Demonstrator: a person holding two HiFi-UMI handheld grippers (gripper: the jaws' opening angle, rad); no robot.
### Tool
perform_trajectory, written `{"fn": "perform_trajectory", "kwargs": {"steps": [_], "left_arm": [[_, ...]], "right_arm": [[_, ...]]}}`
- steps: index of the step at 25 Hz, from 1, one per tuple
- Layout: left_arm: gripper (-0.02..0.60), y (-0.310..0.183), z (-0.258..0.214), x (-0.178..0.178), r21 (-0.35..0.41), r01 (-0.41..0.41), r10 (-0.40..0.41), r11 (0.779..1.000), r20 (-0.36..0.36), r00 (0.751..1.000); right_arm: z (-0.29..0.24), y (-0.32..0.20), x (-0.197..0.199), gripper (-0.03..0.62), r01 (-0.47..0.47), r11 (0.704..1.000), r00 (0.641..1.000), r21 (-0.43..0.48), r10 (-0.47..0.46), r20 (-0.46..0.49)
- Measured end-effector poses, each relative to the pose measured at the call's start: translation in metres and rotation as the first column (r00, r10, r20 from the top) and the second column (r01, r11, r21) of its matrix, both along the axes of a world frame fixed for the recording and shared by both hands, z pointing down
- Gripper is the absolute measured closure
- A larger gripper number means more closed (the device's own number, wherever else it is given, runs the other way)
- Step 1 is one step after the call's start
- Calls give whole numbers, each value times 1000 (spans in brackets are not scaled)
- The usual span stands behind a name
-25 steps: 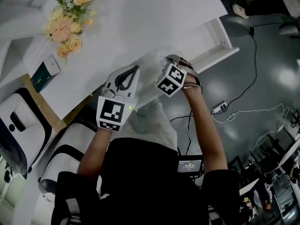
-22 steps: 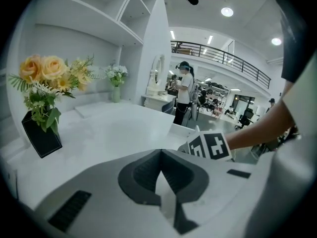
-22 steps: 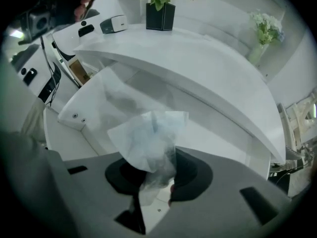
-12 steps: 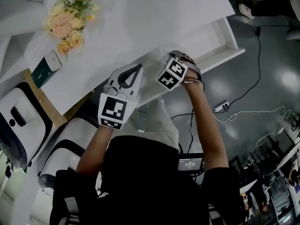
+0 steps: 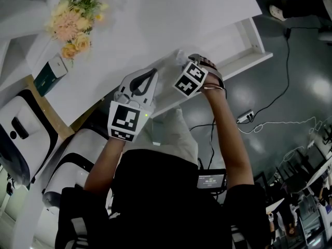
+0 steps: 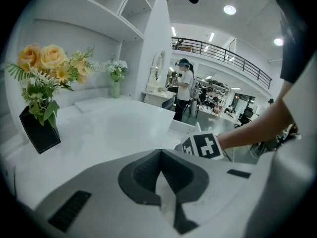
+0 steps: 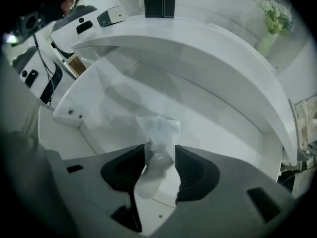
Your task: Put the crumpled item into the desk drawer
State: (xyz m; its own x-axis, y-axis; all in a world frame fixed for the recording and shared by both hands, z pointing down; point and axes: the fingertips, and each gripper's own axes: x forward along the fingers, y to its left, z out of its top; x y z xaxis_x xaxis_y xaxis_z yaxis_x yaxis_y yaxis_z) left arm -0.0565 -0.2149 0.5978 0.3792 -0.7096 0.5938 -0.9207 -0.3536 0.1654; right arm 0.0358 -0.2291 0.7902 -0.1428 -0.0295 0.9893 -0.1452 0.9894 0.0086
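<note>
Right gripper (image 7: 159,152) jaws just widening, crumpled item (image 7: 158,133) loose between, over drawer (image 7: 218,118), left gripper (image 6: 160,152) at 8 o'clock, pinched empty.

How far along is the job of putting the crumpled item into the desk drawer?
Done: the drawer stands open and the right gripper hangs above it. In hand: its jaws have just been opening, with the crumpled item between them, not yet dropped. To do: the item must fall clear into the drawer. The left gripper is shut, empty.
</note>
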Motion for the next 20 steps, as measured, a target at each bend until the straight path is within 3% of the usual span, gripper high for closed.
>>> {"fn": "perform_trajectory", "kwargs": {"steps": [9, 20], "left_arm": [[575, 1, 2, 1, -4, 1, -1, 1000, -6, 1000], [575, -4, -11, 3, 24, -5, 5, 1000, -13, 1000]], "right_arm": [[-5, 6, 2, 361, -21, 999, 1000, -37, 21, 18], [-25, 7, 6, 342, -70, 997, 996, -34, 71, 49]]}}
